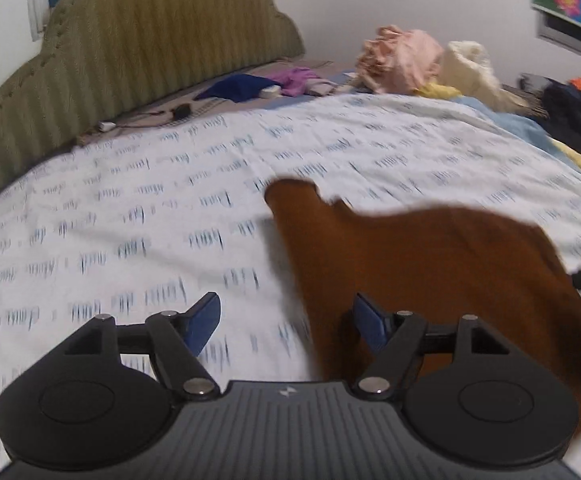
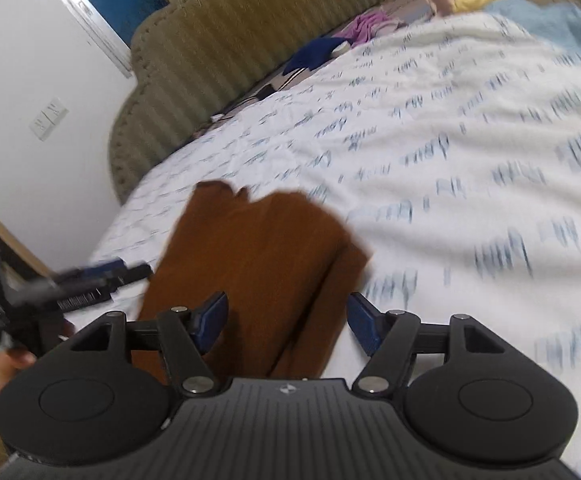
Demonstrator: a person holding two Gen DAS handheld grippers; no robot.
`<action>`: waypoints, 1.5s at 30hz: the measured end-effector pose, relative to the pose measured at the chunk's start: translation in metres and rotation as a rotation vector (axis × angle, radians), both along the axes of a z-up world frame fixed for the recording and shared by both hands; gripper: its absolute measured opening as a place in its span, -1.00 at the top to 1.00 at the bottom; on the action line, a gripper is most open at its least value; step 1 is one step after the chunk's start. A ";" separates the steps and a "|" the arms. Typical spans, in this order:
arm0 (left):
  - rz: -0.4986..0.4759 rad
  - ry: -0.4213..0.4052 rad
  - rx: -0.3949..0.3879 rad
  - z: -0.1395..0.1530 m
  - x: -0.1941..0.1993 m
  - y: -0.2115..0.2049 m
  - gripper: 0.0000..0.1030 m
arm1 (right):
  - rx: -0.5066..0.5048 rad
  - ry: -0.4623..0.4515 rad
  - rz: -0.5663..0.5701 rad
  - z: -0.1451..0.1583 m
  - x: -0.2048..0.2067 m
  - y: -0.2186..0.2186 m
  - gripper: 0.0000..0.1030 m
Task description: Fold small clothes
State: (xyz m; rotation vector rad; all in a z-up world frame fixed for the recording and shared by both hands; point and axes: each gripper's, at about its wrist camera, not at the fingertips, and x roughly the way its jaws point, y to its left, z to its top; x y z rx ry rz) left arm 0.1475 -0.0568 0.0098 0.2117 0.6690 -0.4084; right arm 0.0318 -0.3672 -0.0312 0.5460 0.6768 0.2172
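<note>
Brown garment (image 2: 258, 276) lying loosely folded on the bed's printed sheet (image 1: 130, 208), near its edge. Left gripper (image 1: 286, 324) and right gripper (image 2: 286, 320): fingers wide, holding nothing. Risks: fold springing open; garment dragged off if snagged; grippers colliding, being close.

Both hand-held grippers, left (image 1: 286, 322) and right (image 2: 286, 320), gape, angled downward
</note>
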 end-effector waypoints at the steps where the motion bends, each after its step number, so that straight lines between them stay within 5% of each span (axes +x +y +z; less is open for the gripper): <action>1: -0.024 0.013 -0.014 -0.002 -0.011 0.006 -0.42 | 0.034 -0.002 0.011 -0.001 -0.012 0.001 -0.33; 6: -0.123 0.074 -0.090 -0.013 -0.056 0.035 -0.42 | 0.066 0.025 0.051 -0.008 -0.047 0.029 -0.32; 10: -0.187 0.054 -0.066 -0.021 -0.085 0.046 -0.48 | 0.057 0.055 -0.013 -0.021 -0.055 0.039 0.37; 14: -0.164 0.040 0.016 -0.031 -0.092 0.040 -0.49 | 0.110 0.043 -0.047 -0.026 -0.056 0.037 0.61; 16: -0.102 0.021 0.041 -0.032 -0.088 0.041 -0.52 | 0.152 0.037 -0.037 -0.027 -0.057 0.039 0.64; 19: -0.046 0.070 -0.043 -0.030 -0.079 0.055 -0.52 | 0.213 0.019 -0.018 -0.025 -0.062 0.042 0.64; 22: -0.044 0.124 -0.094 -0.029 -0.082 0.059 -0.48 | 0.100 0.054 -0.043 -0.027 -0.063 0.047 0.62; 26: -0.112 0.070 -0.104 -0.016 -0.112 0.049 -0.49 | 0.018 0.048 -0.082 -0.025 -0.069 0.052 0.17; 31: -0.097 0.038 -0.134 -0.007 -0.107 0.034 -0.49 | 0.161 0.079 -0.061 -0.043 -0.061 0.055 0.00; 33: -0.080 0.104 -0.167 -0.015 -0.094 0.031 -0.49 | 0.222 0.069 -0.063 -0.050 -0.060 0.053 0.02; 35: -0.064 0.161 -0.204 -0.023 -0.087 0.030 -0.49 | 0.263 0.072 -0.060 -0.053 -0.053 0.052 0.45; 37: -0.040 0.175 -0.209 -0.028 -0.086 0.027 -0.49 | 0.301 0.087 -0.052 -0.061 -0.046 0.052 0.60; 41: -0.059 0.172 -0.199 -0.024 -0.099 0.021 -0.49 | 0.207 0.046 -0.040 -0.045 -0.051 0.050 0.65; 45: -0.064 0.083 -0.137 -0.014 -0.113 0.011 -0.49 | 0.138 0.037 -0.022 -0.025 -0.057 0.039 0.65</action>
